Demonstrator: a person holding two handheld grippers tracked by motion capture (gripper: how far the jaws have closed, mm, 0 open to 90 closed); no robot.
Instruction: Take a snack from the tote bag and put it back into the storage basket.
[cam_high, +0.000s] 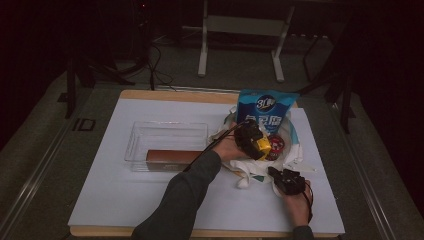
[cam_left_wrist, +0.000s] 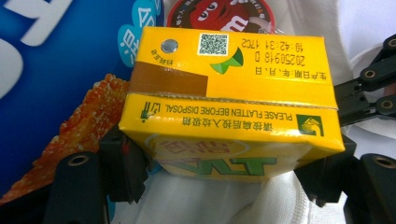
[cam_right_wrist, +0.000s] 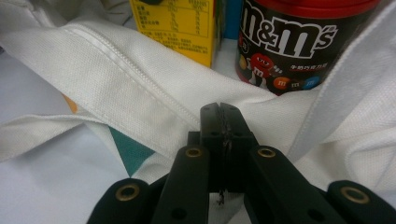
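Dim workroom with a dark floor and a white tabletop (cam_high: 150, 200) under a high camera, where a person seated at the near edge works with a pair of tongs in each hand. At the centre of the work is a yellow drink carton (cam_left_wrist: 229, 102), pinched by its two sides between the left tongs (cam_high: 252, 141) and held at the mouth of a white cloth bag (cam_high: 300, 145) that lies toward the right of the tabletop. In the left gripper view the carton lies crosswise between the jaws, its printed top facing the camera, with white cloth below it. Just beside the carton, inside the bag, stands a dark candy tub with a red lid (cam_right_wrist: 299, 42), and behind both rises a blue snack pouch (cam_high: 266, 111), upright at the bag's far side. The right tongs (cam_high: 280, 177), nearer the person, are pressed together on a fold of the bag's white hem, seemingly holding the bag steady or open; the right gripper view shows cloth caught between the jaws. Well apart to the left sits a clear plastic bin (cam_high: 167, 135) with a long brown box (cam_high: 172, 159) at its near wall. Whether the carton is going into the bag or coming out cannot be told. As a judgement, the work is midway: the tub and pouch are in the bag, the carton is at its mouth and not yet released.
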